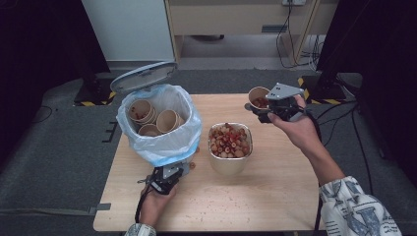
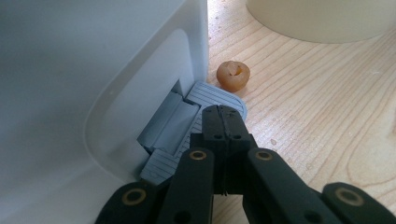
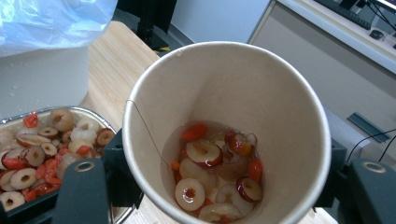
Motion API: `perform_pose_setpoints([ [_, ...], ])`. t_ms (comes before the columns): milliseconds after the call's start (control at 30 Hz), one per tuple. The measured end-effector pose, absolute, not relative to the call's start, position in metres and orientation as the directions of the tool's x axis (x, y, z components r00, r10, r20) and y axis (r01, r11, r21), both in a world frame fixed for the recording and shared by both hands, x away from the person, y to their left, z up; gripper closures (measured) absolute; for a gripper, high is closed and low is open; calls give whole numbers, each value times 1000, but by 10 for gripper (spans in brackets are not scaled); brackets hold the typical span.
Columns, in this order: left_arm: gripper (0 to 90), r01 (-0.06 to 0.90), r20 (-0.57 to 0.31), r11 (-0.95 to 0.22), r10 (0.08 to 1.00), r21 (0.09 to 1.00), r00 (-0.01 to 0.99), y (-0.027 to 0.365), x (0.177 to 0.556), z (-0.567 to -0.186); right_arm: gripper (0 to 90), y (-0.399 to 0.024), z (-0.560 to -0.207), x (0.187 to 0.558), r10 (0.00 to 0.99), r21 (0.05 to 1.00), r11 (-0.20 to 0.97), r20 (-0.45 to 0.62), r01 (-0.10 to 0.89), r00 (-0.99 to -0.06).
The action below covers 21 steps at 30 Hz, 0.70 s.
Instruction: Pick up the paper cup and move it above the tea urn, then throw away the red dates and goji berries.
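Right gripper (image 1: 259,109) is clamped round a paper cup (image 3: 224,135) w/ fruit slices and liquid, held up beyond the metal bowl (image 1: 230,164). Left gripper (image 2: 223,122), jaws together, presses the grey pedal (image 2: 212,97) of the bin (image 1: 157,147); lid (image 1: 143,76) stands open. Best approach, probably: keep cup level until over the bowl, tip slowly, keep the pedal down for the empty cup.
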<state>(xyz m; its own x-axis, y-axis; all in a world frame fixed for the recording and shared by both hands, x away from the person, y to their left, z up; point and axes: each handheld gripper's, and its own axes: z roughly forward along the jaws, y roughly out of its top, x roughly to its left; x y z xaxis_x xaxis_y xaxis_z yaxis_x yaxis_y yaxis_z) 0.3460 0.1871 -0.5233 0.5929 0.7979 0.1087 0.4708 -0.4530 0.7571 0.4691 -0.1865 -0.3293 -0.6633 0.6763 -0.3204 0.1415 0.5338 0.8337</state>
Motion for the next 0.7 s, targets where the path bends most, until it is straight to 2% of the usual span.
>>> perform_pose_setpoints([
  [700,899,473,105,-451,798,757,594,187,346,-523,312,-179,-325,470,651,815,570,-372,102,-662],
])
